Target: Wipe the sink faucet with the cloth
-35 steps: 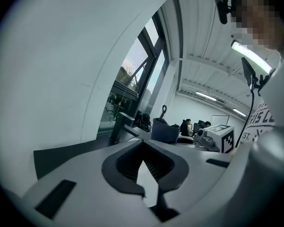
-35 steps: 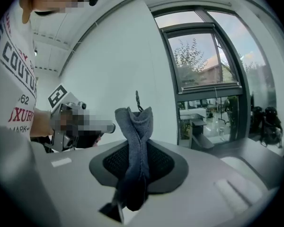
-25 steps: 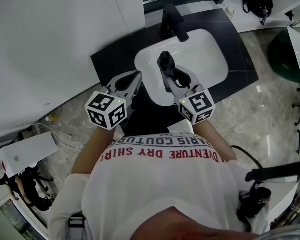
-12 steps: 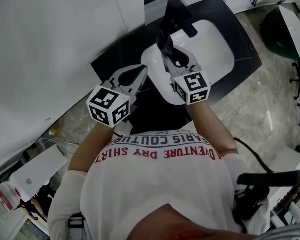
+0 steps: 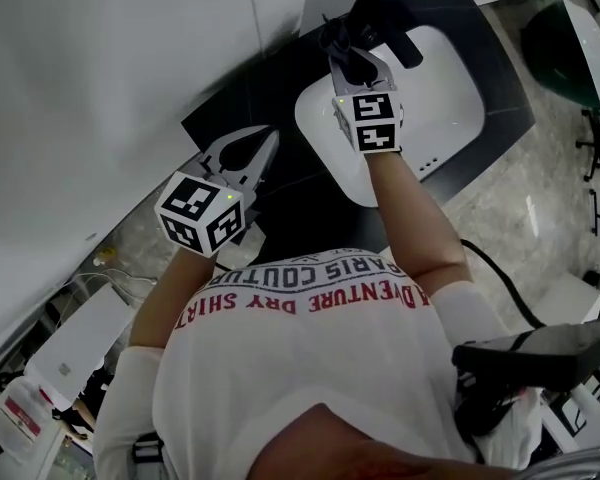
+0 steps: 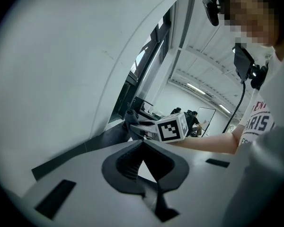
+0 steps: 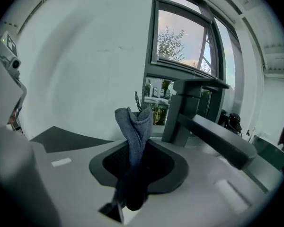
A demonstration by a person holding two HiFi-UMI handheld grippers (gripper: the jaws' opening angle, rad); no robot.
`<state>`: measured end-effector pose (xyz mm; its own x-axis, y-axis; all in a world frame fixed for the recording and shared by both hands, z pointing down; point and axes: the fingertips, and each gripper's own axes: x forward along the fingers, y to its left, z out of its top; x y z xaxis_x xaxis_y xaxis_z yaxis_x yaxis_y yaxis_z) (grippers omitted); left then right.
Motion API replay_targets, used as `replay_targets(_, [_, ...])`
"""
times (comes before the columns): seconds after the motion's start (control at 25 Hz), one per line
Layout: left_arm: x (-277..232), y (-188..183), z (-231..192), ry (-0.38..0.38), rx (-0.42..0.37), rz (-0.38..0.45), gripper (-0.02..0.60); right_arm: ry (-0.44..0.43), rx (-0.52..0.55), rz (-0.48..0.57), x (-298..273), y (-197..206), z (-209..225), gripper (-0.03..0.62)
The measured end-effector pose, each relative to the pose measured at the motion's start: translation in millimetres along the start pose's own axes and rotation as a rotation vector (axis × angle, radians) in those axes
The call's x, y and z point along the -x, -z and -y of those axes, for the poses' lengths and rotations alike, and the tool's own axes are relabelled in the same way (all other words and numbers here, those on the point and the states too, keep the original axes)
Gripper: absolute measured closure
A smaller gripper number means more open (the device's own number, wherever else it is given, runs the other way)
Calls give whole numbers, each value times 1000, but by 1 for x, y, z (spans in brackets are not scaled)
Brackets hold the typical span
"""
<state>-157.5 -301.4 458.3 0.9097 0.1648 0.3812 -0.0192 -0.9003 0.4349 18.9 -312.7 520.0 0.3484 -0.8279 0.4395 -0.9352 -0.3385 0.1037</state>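
The black faucet (image 5: pixel 388 20) stands at the back of the white sink (image 5: pixel 448 93). My right gripper (image 5: pixel 338 56) reaches over the basin and is shut on a grey-blue cloth (image 5: pixel 329 36), which sits just left of the faucet's base. In the right gripper view the cloth (image 7: pixel 134 135) sticks up from the shut jaws of the right gripper (image 7: pixel 131 161), with the faucet (image 7: pixel 204 118) close on the right; touching or apart, I cannot tell. My left gripper (image 5: pixel 268 136) hangs shut and empty over the black counter (image 5: pixel 242 96), left of the basin. The left gripper (image 6: pixel 143 145) looks toward the cloth (image 6: pixel 131 119).
A large white wall panel (image 5: pixel 110 68) runs along the left of the counter. A window (image 7: pixel 182 37) sits behind the faucet. A dark green object (image 5: pixel 563 36) stands on the marble floor at the far right. White boxes (image 5: pixel 65 353) lie at the lower left.
My right gripper has carried the cloth forward from over the basin to the faucet's base. The left gripper has stayed shut beside the basin.
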Motion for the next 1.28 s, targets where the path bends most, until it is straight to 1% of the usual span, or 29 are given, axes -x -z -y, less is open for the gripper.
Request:
replay_targets(0.12, [0, 0, -10, -3, 5, 0, 580, 45, 50, -52, -15, 10, 4, 517])
replay_targets(0.24, [0, -3, -19, -6, 6, 7, 580, 97, 144, -106, -27, 14, 11, 517])
replay_targets(0.32, [-1, -5, -24, -12, 3, 12, 580, 117, 185, -143, -35, 17, 16, 517])
replay_targets(0.44, [0, -8, -33, -25, 3, 25, 580, 143, 201, -194, -45, 24, 22, 517])
replay_targets(0.6, [0, -7, -42, -39, 3, 27, 580, 179, 179, -228, -53, 31, 30, 517])
replay_targets(0.72, [0, -7, -43, -41, -10, 26, 580, 207, 174, -219, -55, 32, 34, 517])
replay_targets(0.96, [-1, -8, -42, -28, -13, 25, 580, 254, 152, -193, -51, 26, 41, 517])
replay_targets(1.12, [2, -10, -39, -30, -38, 30, 580, 314, 162, -97, -33, -2, 44, 517])
replay_targets(1.28, [9, -10, -27, -16, -48, 38, 580, 356, 85, 8, -4, -37, 44, 517])
